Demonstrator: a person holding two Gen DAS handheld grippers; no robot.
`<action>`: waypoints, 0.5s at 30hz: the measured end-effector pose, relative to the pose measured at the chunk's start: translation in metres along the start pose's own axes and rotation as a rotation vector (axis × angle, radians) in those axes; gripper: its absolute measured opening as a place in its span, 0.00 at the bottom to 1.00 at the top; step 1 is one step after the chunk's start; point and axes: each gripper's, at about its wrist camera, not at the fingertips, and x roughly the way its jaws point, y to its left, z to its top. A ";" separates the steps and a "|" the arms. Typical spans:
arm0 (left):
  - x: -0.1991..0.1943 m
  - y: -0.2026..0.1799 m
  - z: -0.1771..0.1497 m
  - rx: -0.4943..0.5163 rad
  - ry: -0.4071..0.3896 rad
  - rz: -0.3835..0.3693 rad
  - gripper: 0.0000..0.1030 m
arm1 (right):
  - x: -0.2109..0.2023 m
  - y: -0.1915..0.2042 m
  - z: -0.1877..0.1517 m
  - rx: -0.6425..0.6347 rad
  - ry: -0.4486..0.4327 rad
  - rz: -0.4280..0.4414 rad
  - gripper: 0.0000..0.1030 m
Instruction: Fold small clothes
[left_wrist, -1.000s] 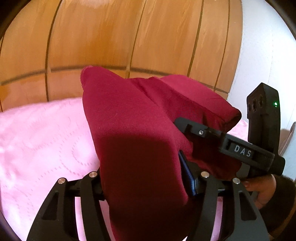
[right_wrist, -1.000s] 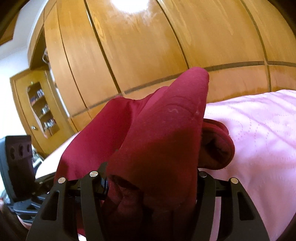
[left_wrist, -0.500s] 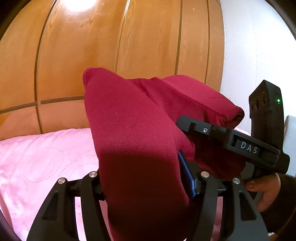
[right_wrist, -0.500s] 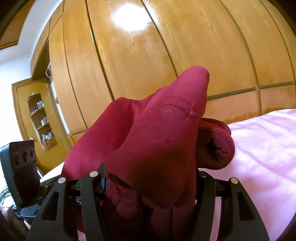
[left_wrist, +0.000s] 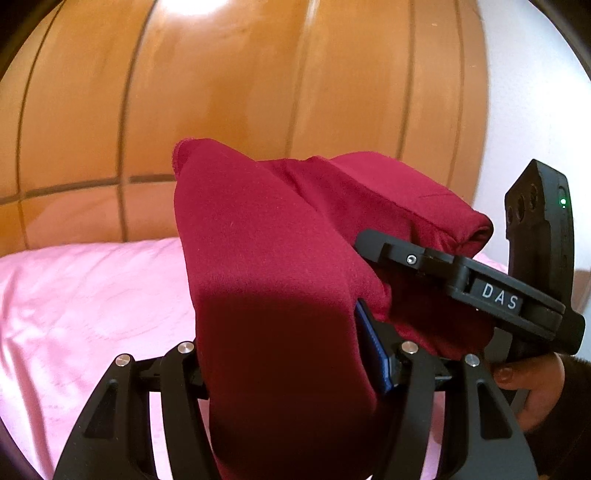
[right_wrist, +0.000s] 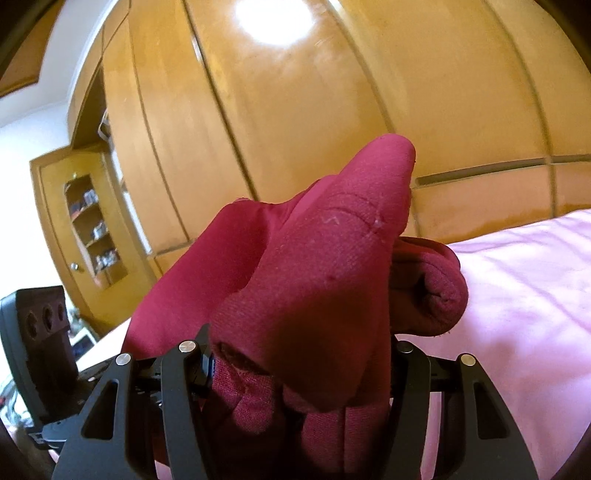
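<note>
Both grippers, left (left_wrist: 291, 369) & right (right_wrist: 295, 369), have jaws partway apart, each clamped on bunched red garment (left_wrist: 266, 266), held up off pink bedspread (left_wrist: 81, 302), prob. to spread it for folding; wood wardrobe (right_wrist: 295, 129) behind.

Two close wrist views toward wooden wardrobe (left_wrist: 258, 92) (shared: red garment (right_wrist: 314, 277)).
</note>
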 end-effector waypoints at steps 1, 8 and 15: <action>0.002 0.010 -0.001 -0.015 0.016 0.013 0.59 | 0.008 0.003 -0.001 -0.008 0.013 -0.002 0.57; 0.052 0.059 -0.012 -0.077 0.130 0.030 0.60 | 0.065 0.003 -0.019 -0.010 0.111 -0.098 0.57; 0.099 0.105 -0.035 -0.289 0.313 0.057 0.95 | 0.102 -0.044 -0.042 0.167 0.309 -0.223 0.88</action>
